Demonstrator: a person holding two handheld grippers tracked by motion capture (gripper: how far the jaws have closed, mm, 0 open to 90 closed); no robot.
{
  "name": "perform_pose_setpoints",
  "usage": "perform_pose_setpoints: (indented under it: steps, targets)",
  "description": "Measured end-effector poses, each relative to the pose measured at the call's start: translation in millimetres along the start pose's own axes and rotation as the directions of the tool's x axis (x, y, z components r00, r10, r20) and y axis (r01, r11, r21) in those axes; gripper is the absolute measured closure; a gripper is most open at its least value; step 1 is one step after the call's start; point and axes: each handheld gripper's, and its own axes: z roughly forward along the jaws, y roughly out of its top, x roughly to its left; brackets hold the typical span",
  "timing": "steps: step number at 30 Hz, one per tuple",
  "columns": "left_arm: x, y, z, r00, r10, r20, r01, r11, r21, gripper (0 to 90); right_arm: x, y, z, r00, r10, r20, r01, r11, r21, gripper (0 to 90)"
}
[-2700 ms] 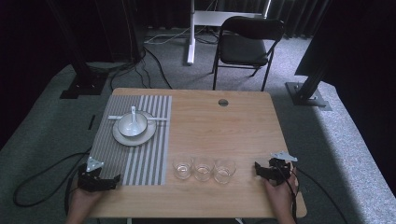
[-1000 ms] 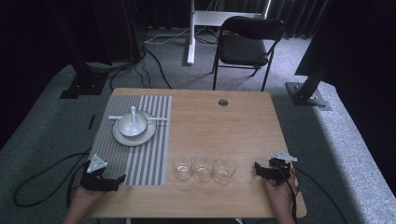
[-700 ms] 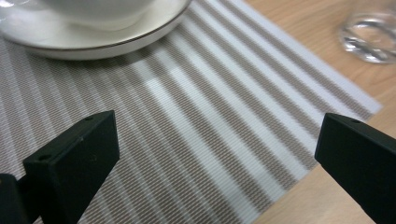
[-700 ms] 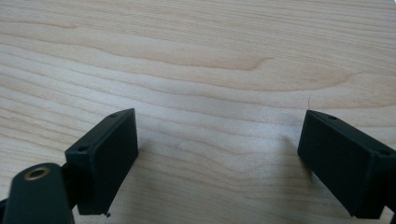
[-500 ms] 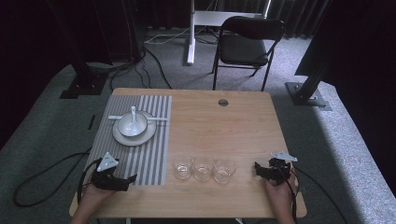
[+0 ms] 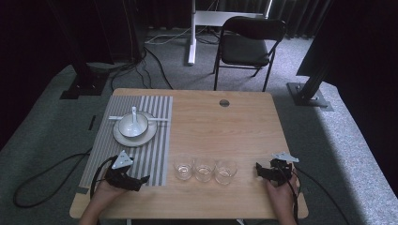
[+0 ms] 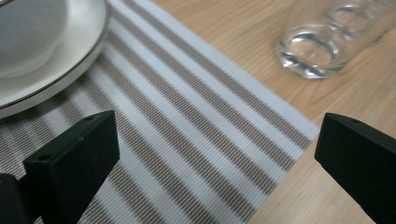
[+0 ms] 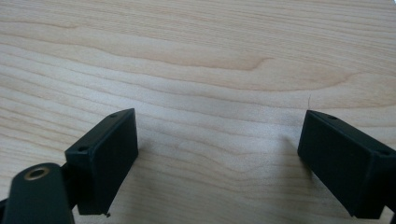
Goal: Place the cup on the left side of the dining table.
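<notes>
- Black jaws of the left gripper stand wide apart with nothing between them, low over the striped placemat at the lower left of the high view, its tips aimed toward the glasses.
- Three clear glass tumblers sit in a row just right of the mat's edge, near the front of the wooden table; the nearest tumbler is closest to the left gripper but clear of it.
- From the left gripper view, that tumbler sits at the upper right, with a second one behind it, blurred.
- A white plate carries a white bowl with what looks like a spoon resting in it, toward the upper left of the mat.
- The right gripper rests at the lower right of the table, well apart from the glasses, jaws spread wide over bare wood and gripping nothing.
</notes>
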Motion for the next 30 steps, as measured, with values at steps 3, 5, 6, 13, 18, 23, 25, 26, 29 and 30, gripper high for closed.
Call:
perform_pose_setpoints:
  steps: [3,5,6,13,18,23,25,26,29,30]
  targets:
    - [-3.2,4.5,2.5,0.9998,0.008,0.016,-0.008,0.9999,-0.010,0.4,0.0,0.0,0.0,1.0000,0.000,0.000,0.000,1.000,0.000,11.7]
    - [-5.0,7.4,3.1,0.9997,0.015,0.020,-0.015,0.9997,-0.020,0.4,0.0,0.0,0.0,1.0000,0.000,0.000,0.000,1.000,0.000,11.7]
    - [-5.0,7.4,3.1,0.9997,0.015,0.020,-0.015,0.9997,-0.020,0.4,0.0,0.0,0.0,1.0000,0.000,0.000,0.000,1.000,0.000,11.7]
    - [-12.8,19.1,6.4,0.9972,0.039,0.063,-0.036,0.9976,-0.059,0.4,0.0,0.0,0.0,1.0000,0.000,0.000,0.000,1.000,0.000,11.7]
    - [-18.3,25.1,12.8,0.9956,0.056,0.075,-0.052,0.9969,-0.060,0.4,0.0,0.0,0.0,1.0000,0.000,0.000,0.000,1.000,0.000,11.7]
    - [-22.5,31.4,15.6,0.9937,0.072,0.086,-0.066,0.9957,-0.065,0.4,0.1,0.0,0.0,1.0000,0.001,0.000,-0.001,1.000,0.000,11.7]
    - [-24.1,34.4,16.6,0.9920,0.083,0.095,-0.076,0.9949,-0.066,0.5,0.0,0.0,0.0,1.0000,0.001,0.000,-0.001,1.000,0.000,11.7]
    - [-25.0,35.9,17.0,0.9920,0.084,0.094,-0.077,0.9946,-0.069,0.4,0.1,0.0,0.0,1.0000,0.001,0.000,-0.001,1.000,0.000,11.7]
    - [-27.6,40.2,18.0,0.9899,0.099,0.101,-0.092,0.9932,-0.071,0.5,0.0,0.0,0.0,1.0000,0.000,0.000,0.000,1.000,0.000,11.7]
    - [-28.6,41.6,18.3,0.9889,0.100,0.110,-0.092,0.9931,-0.072,0.5,0.0,0.0,0.0,1.0000,0.001,0.000,-0.001,1.000,0.000,11.7]
